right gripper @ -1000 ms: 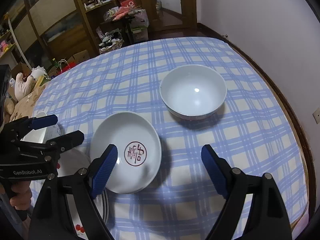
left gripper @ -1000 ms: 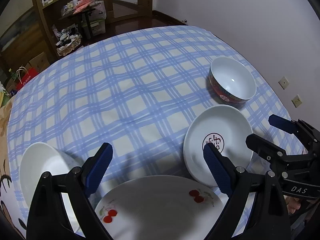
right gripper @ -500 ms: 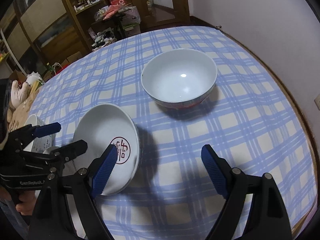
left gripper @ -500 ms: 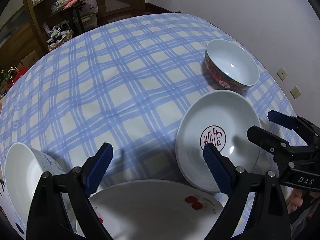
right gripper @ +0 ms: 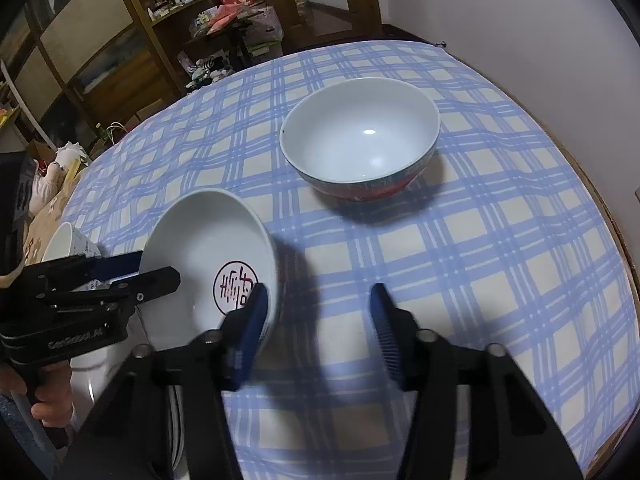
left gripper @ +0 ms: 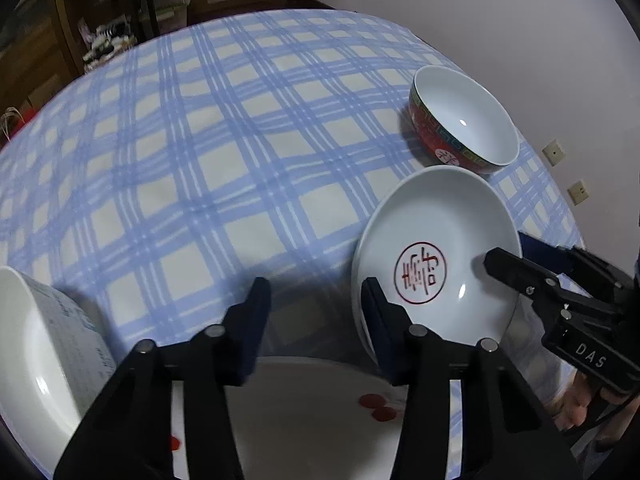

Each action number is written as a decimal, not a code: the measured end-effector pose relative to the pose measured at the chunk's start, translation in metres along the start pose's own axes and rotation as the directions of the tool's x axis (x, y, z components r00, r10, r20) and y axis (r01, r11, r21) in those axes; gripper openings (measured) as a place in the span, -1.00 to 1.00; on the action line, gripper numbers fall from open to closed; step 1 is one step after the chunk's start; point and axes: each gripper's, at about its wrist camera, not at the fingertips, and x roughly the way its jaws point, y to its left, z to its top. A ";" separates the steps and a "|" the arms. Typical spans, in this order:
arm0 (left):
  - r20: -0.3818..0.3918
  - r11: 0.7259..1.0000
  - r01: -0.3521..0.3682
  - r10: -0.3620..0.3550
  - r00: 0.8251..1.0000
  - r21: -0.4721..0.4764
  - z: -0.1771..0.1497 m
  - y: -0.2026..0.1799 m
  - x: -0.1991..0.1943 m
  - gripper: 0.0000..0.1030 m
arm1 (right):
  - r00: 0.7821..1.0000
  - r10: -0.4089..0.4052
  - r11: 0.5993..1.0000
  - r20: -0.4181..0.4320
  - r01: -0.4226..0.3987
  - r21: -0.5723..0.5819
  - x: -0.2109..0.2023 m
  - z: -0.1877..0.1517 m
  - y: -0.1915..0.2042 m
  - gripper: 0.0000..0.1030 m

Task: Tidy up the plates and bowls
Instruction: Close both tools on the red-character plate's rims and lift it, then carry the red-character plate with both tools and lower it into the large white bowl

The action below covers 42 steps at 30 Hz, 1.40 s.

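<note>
We see both pairs of fingers narrower than half second ago. Left gripper (left gripper: pixel 316 300) fingers part-closed, gap remaining, nothing between. Right gripper (right gripper: pixel 316 320) likewise apart, empty.

Stamped dish (left gripper: pixel 436 248) sits larger in left view, near centre of blue-checked tablecloth (left gripper: pixel 224 160), between grippers; glossy white, shallow, round, red circular seal inside.

Red-sided bowl (right gripper: pixel 360 140) just beyond it, deep, white interior. Cherry plate (left gripper: pixel 320 420) under left gripper, flat, glazed. White bowl (left gripper: pixel 36 352) at left edge.
</note>
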 end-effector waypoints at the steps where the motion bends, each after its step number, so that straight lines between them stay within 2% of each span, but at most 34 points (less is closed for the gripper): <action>1: 0.001 1.000 0.002 -0.002 1.000 -0.003 0.000 -0.001 0.001 -0.21 | 1.000 0.007 1.000 -0.001 -0.007 -0.001 0.000 0.000 0.001 -0.28; 4: 0.004 1.000 0.001 -0.001 1.000 0.006 0.002 -0.004 0.003 -0.24 | 1.000 0.025 1.000 -0.009 -0.025 -0.009 0.002 -0.001 0.006 -0.48; 8: 0.000 1.000 0.017 -0.017 1.000 -0.007 0.002 -0.005 0.007 -0.26 | 0.998 0.054 0.998 -0.032 -0.053 0.027 0.012 -0.002 0.006 -0.49; 11: 0.003 0.999 0.038 -0.038 0.999 -0.010 0.001 -0.008 0.009 -0.44 | 0.998 0.047 0.999 -0.036 -0.046 0.028 0.017 -0.003 0.010 -0.53; 13: 0.000 0.998 0.064 -0.064 0.998 0.006 0.000 -0.012 0.009 -0.63 | 0.997 0.068 0.997 -0.044 -0.067 0.031 0.019 -0.004 0.012 -0.70; 15: -0.008 0.997 0.079 -0.079 0.997 0.012 0.000 -0.015 0.010 -0.69 | 0.998 0.057 0.998 -0.036 -0.056 0.026 0.019 -0.005 0.014 -0.71; 26: 0.011 0.996 0.082 -0.082 0.997 -0.026 0.000 -0.016 0.002 -0.67 | 0.998 0.062 0.998 0.004 -0.062 0.029 0.007 -0.003 0.016 -0.71; 34: 0.047 0.997 0.074 -0.073 0.996 -0.025 -0.002 -0.020 -0.021 -0.65 | 0.996 0.069 0.997 0.055 -0.071 0.020 -0.014 -0.001 0.023 -0.70; 42: 0.036 0.997 0.056 -0.054 0.998 -0.050 -0.014 -0.012 -0.044 -0.65 | 0.995 0.080 0.996 0.052 -0.079 -0.032 -0.028 -0.004 0.040 -0.71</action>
